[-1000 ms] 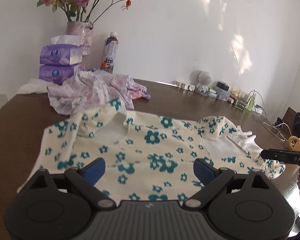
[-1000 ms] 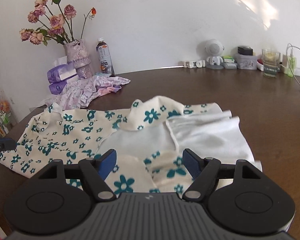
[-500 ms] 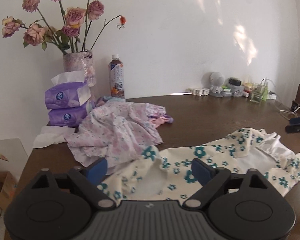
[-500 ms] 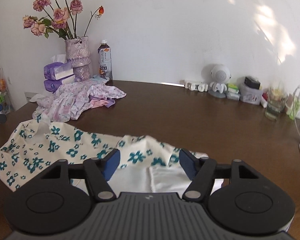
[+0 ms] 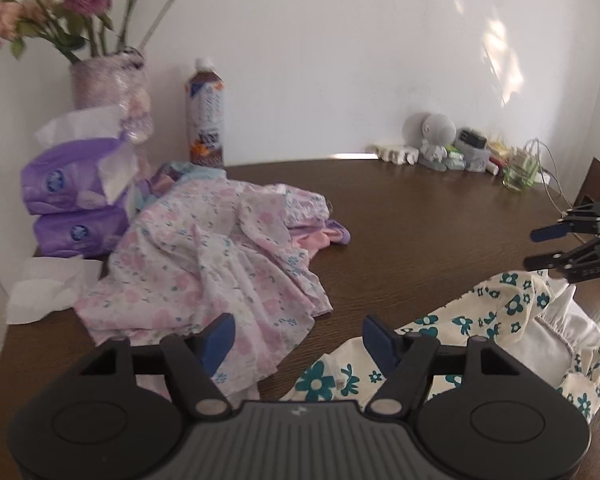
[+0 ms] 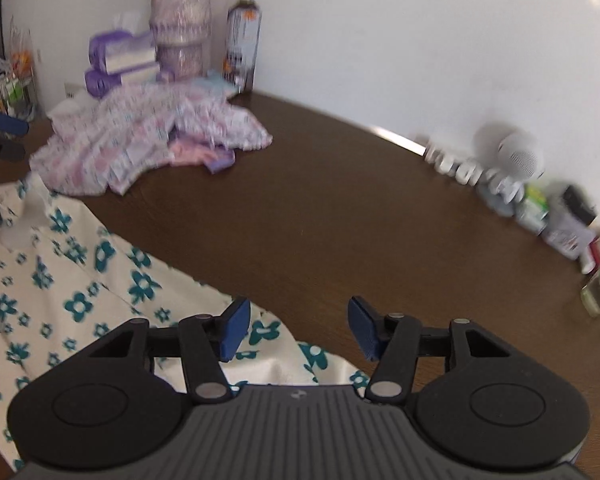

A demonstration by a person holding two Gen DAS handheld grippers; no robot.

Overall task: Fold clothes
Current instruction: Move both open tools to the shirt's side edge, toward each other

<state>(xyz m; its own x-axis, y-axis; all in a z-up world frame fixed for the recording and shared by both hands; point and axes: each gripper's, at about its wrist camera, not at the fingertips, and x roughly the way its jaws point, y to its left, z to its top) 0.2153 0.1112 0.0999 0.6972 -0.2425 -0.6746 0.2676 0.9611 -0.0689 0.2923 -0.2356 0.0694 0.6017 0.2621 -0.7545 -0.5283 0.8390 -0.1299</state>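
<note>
Both tongs (image 5: pixel 296 338) apparently lifted off garment (image 6: pixel 60 292).

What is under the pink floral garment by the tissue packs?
The pink floral garment lies on the brown table, with a pink-and-purple piece poking out beneath it. Anything else underneath is covered.

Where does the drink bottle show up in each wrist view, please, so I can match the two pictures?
Left wrist: the bottle stands upper left of centre, at the wall, right of the vase.
Right wrist: the bottle stands top centre-left, blurred, again right of the vase.
Shared landmark: the pink clothes heaped in front of it.
</note>
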